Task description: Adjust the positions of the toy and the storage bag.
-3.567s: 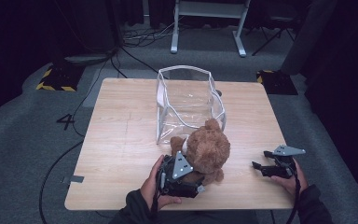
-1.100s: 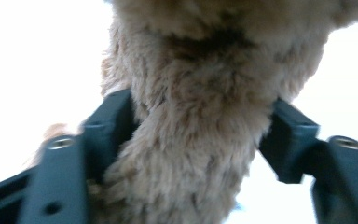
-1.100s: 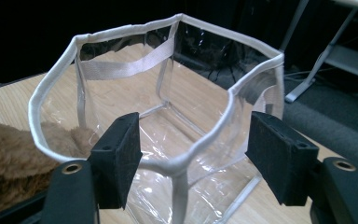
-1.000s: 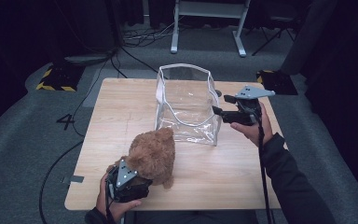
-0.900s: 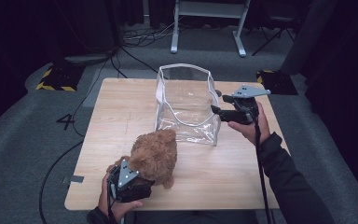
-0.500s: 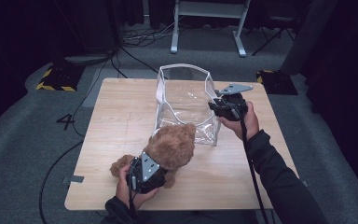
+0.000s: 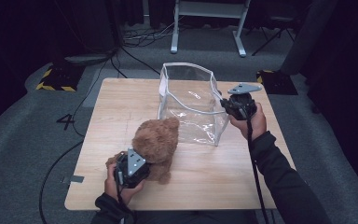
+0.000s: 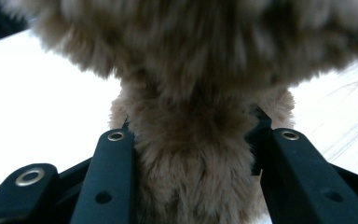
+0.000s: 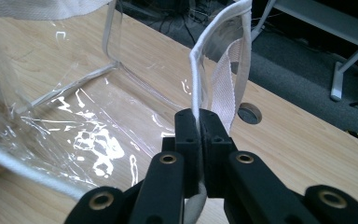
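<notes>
Step in hand: both grips being set; teddy bear (image 7: 156,140) on the table's (image 7: 121,98) near-left part, just in front of the clear bag (image 7: 189,100), which stands open at centre.
Left gripper (image 8: 191,144): jaws have just been closing; now clamped on the bear's furry body, fur bulging between them.
Right gripper (image 9: 199,126): jaws have just been closing; now pinched tight on the bag's white-trimmed right edge, beside its webbing handle (image 9: 223,88).
Next move, by my reading: lift bear over the rim, lower it in while the right gripper holds the mouth open.
Hard to make out: bear's face and limbs, blurred; bag's far wall lost in glare.
</notes>
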Motion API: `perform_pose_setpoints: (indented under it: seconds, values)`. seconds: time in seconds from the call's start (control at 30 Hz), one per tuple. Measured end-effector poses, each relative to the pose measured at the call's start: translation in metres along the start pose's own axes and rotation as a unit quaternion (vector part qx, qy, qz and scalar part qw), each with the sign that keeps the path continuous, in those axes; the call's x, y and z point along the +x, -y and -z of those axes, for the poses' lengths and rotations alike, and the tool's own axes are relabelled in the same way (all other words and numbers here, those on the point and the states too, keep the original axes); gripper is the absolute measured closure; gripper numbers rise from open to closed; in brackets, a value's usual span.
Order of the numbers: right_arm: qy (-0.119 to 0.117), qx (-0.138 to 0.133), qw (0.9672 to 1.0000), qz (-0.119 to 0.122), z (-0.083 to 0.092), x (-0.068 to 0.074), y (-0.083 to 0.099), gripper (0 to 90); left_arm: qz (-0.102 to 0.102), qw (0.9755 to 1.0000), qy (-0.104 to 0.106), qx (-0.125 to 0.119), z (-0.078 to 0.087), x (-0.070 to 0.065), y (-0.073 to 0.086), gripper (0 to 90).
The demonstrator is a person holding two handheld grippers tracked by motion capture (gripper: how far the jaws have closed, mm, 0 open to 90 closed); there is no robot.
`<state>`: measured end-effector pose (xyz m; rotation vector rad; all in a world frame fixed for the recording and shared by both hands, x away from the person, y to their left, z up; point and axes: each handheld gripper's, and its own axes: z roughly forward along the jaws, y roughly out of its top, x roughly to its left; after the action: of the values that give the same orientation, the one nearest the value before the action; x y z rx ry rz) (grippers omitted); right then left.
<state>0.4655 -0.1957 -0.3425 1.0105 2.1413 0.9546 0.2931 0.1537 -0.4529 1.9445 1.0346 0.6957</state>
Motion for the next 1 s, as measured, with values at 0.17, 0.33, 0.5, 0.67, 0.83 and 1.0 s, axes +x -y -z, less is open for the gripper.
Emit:
perform_pose_setpoints:
  seconds: [0.17, 0.33, 0.5, 0.67, 0.83, 1.0]
  values:
    - [0.008, -0.008, 0.9999, -0.009, 0.011, -0.01, 0.011, 88.1, 0.046, 0.9986, -0.026, -0.007, 0.009, 0.021, 0.012, 60.2]
    - [-0.005, -0.019, 0.9998, -0.006, 0.031, -0.024, 0.029, 88.1, 0.069, 0.997, -0.032, -0.013, 0.001, 0.036, 0.012, 60.0]
    - [-0.031, -0.024, 0.9992, 0.002, 0.047, -0.029, 0.043, 88.1, 0.063, 0.9977, -0.023, -0.007, -0.012, 0.037, 0.002, 59.8]
    - [-0.05, -0.028, 0.9983, 0.012, 0.063, -0.026, 0.052, 88.1, 0.066, 0.9975, -0.026, -0.01, -0.027, 0.04, -0.006, 59.8]
    - [-0.061, -0.034, 0.9975, 0.015, 0.073, -0.023, 0.059, 88.0, 0.058, 0.9981, -0.017, -0.009, -0.039, 0.044, -0.013, 59.8]
    - [-0.067, -0.043, 0.9969, 0.004, 0.079, -0.022, 0.068, 84.1, 0.058, 0.9981, -0.017, -0.01, -0.049, 0.046, -0.018, 59.9]
